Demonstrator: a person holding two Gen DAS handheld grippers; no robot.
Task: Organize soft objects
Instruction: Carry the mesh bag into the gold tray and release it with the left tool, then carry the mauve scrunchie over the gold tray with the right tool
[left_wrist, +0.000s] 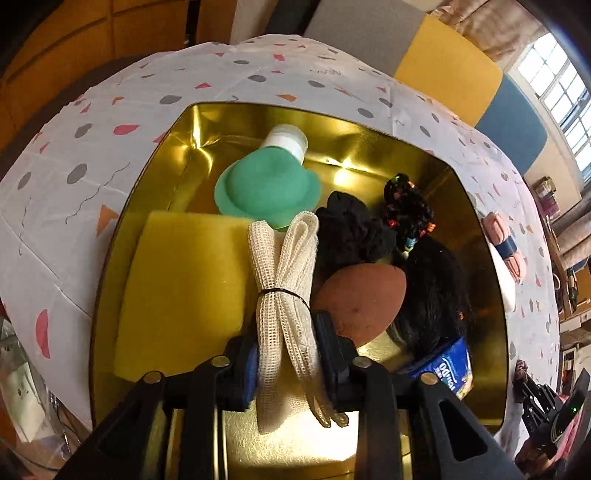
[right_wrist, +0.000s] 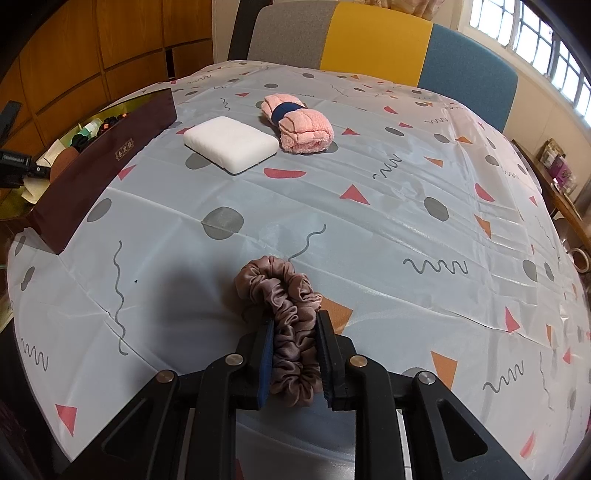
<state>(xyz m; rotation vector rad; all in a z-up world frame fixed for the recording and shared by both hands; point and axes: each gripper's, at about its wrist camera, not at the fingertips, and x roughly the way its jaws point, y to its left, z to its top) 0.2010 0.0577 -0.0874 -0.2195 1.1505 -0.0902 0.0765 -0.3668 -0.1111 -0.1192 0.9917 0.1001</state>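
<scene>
My left gripper is shut on a cream mesh cloth bundle tied with a black band, held over the gold-lined box. In the box lie a yellow sponge, a green felt hat, a white bottle, black soft items, a brown ball and a blue packet. My right gripper is shut on a mauve satin scrunchie low over the tablecloth. A white sponge and a rolled pink towel lie further back on the table.
The box shows in the right wrist view as a dark red wall at the table's left edge. Chairs in grey, yellow and blue stand behind the table. The patterned tablecloth covers the table.
</scene>
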